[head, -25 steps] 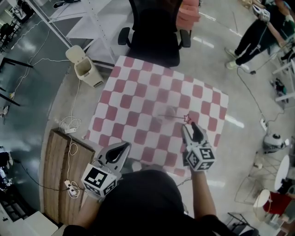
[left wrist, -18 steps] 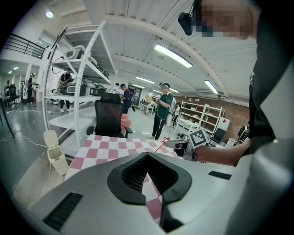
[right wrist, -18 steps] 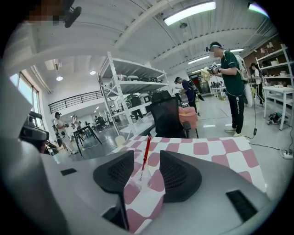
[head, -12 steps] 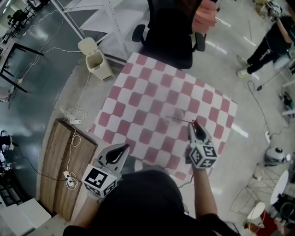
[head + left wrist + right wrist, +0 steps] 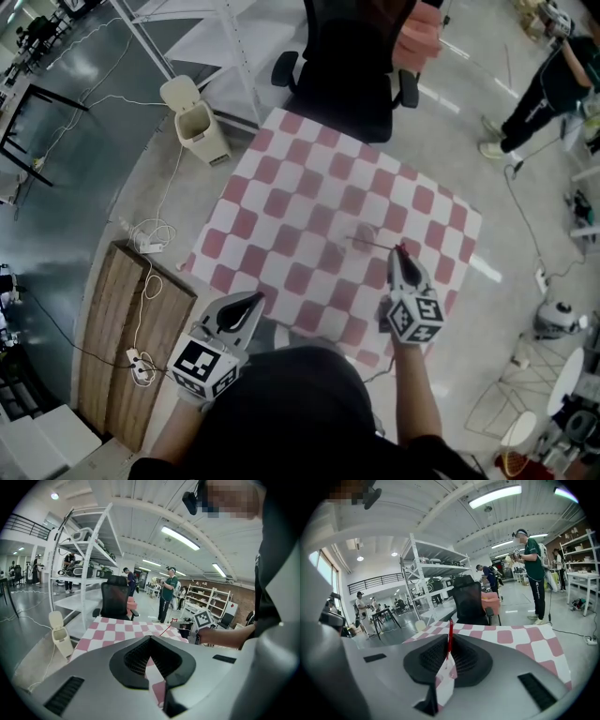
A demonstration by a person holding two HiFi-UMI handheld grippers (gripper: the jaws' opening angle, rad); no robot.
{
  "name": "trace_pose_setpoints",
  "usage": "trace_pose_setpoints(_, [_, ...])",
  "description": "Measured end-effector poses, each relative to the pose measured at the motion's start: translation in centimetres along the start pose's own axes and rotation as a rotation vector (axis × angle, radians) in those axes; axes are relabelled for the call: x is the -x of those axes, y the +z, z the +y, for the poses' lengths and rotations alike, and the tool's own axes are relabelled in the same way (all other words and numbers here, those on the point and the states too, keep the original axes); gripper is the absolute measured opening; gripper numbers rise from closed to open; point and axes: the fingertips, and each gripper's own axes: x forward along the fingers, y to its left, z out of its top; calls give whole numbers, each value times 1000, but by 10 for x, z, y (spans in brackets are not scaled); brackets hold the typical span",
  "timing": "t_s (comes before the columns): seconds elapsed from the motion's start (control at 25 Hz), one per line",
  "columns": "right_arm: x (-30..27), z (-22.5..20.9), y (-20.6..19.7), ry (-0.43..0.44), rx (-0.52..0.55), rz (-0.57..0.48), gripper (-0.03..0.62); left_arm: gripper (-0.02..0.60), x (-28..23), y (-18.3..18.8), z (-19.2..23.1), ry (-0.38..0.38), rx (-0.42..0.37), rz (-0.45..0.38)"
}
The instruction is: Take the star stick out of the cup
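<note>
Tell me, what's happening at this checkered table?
A person works two handheld grippers at a checkered table. The right gripper has just closed its jaws on the red top of the star stick, whose lower end sits in the clear cup, not yet lifted out. The left gripper hangs shut and empty by the table's near edge.

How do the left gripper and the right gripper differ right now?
The right gripper has just closed on the star stick; the left gripper is shut and empty. The right is over the table near the cup; the left hangs at its near edge. Both carry marker cubes.
</note>
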Motion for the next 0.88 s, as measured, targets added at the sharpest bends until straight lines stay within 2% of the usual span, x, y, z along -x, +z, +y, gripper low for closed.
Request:
trace_pose_setpoints(0.48, [38,31,50,-40,69,-96,34,40,-6,13,2,-119,-32,-36])
trace_pose_setpoints(0.88, [98,55,84,-115,64,-223,34,40,-11,30,-3,-244,-77,-72])
